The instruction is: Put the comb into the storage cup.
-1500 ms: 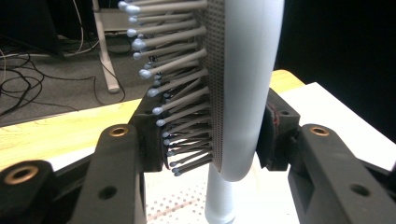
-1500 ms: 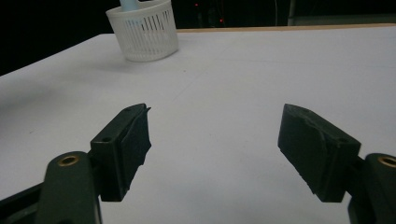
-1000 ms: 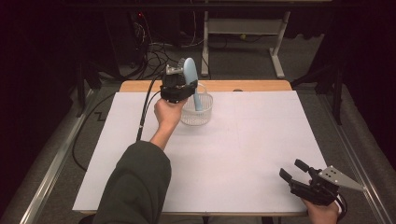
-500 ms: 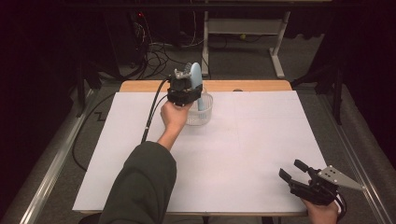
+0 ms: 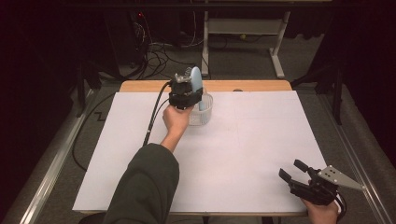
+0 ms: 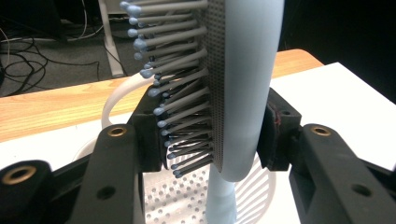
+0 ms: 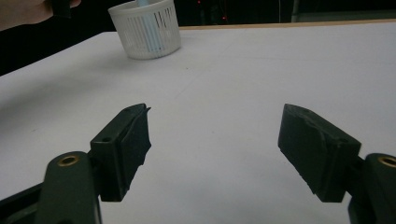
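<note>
Right gripper at the near right corner of the white surface, jaws spread with nothing between them; farther back, left gripper, jaws pinching the head of a pale blue hairbrush held upright, handle down inside the white perforated basket.

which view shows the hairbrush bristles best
The left gripper view: the hairbrush stands upright between the left gripper pads, bristles sharp, handle down in the white basket. The high view shows only its pale blue back; the right gripper view, a strip of handle through the basket's slots.
</note>
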The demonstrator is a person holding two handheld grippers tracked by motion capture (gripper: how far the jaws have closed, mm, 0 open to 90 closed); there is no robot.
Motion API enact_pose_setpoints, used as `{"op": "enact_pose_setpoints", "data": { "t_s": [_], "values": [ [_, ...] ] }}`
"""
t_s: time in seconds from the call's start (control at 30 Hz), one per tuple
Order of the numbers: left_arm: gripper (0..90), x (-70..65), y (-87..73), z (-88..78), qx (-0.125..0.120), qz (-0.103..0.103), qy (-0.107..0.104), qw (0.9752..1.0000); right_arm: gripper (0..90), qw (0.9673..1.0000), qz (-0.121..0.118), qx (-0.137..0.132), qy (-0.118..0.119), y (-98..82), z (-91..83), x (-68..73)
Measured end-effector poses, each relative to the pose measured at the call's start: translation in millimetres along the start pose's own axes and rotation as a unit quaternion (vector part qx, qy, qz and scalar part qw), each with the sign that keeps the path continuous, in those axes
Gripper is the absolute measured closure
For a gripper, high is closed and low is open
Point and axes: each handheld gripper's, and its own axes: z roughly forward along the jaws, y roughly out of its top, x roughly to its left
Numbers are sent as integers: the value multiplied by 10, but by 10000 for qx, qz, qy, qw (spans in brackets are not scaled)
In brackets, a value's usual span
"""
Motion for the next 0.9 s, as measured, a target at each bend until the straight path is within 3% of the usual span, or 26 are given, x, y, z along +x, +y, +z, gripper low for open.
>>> {"op": "enact_pose_setpoints", "data": {
  "t_s": [0.33, 0.67, 0.9],
  "values": [
    [523, -7, -58, 20, -77, -80, 33, 9999, 258, 10000, -12, 1, 0, -1, -1, -1],
    [508, 63, -69, -28, 36, -108, -9, 9999, 258, 10000, -12, 27, 4, 0, 2, 4],
    [498, 45, -78, -46, 102, 108, 28, 9999, 258, 10000, -21, 34, -5, -1, 8, 3]
  ]
}}
